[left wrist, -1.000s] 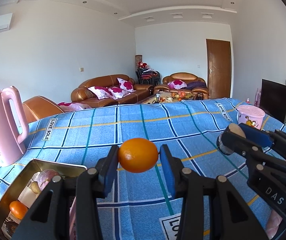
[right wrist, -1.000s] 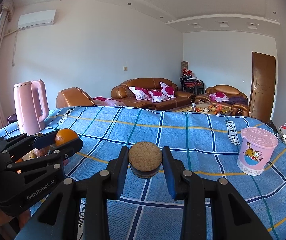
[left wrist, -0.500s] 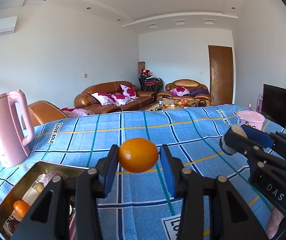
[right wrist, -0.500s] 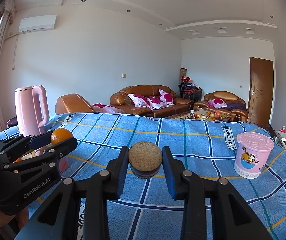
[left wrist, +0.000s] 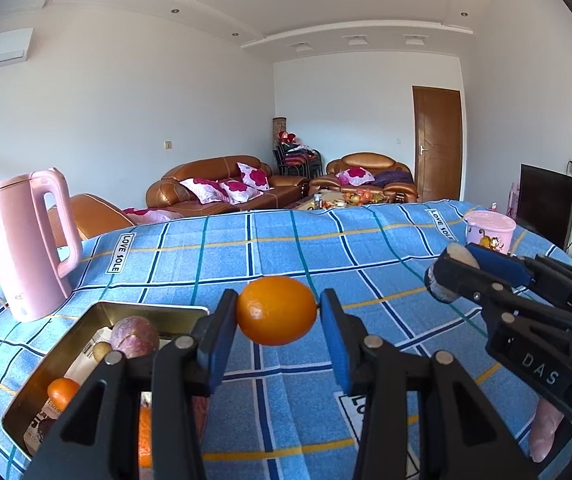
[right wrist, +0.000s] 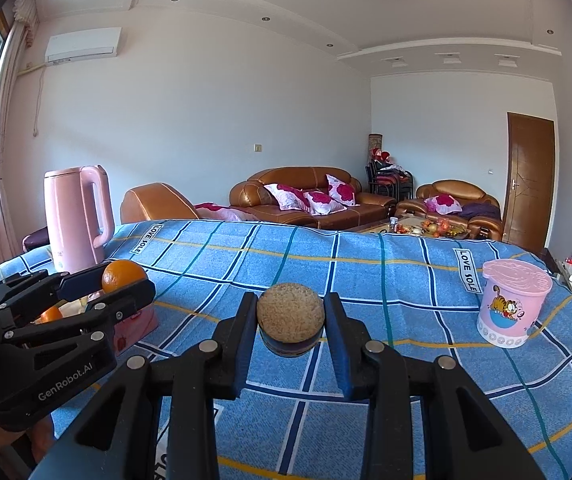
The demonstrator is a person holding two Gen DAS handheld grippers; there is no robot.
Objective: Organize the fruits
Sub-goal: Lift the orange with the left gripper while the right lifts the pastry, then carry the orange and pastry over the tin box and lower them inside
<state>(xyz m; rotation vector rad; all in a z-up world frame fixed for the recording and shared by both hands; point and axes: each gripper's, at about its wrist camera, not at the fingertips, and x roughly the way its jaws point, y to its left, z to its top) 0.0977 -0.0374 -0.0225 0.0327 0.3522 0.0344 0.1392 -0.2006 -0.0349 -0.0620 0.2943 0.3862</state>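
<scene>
My left gripper (left wrist: pixel 277 314) is shut on an orange (left wrist: pixel 276 304) and holds it above the blue checked cloth, just right of a gold tin (left wrist: pixel 148 309). In the tin lie a purple passion fruit (left wrist: pixel 134 337), a small orange fruit (left wrist: pixel 63 390) and some packets. My right gripper (right wrist: pixel 289 322) is shut on a round brown rough-skinned fruit (right wrist: pixel 289 312) over the middle of the table. The right gripper (left wrist: pixel 451 276) also shows at the right edge of the left wrist view. The left gripper (right wrist: pixel 126 282) with its orange shows at the left of the right wrist view.
A tall pink kettle (left wrist: pixel 26 248) stands behind the tin at the table's left. A pink lidded cartoon cup (right wrist: pixel 511 304) stands far right. The table (right wrist: pixel 365 276) wears a blue checked cloth. Sofas and a black screen (left wrist: pixel 545 204) lie beyond it.
The left gripper has shifted sideways with the orange, so the tin and kettle sit further right and show more fully in its view. The right gripper has hardly moved. Both grips are unchanged.
</scene>
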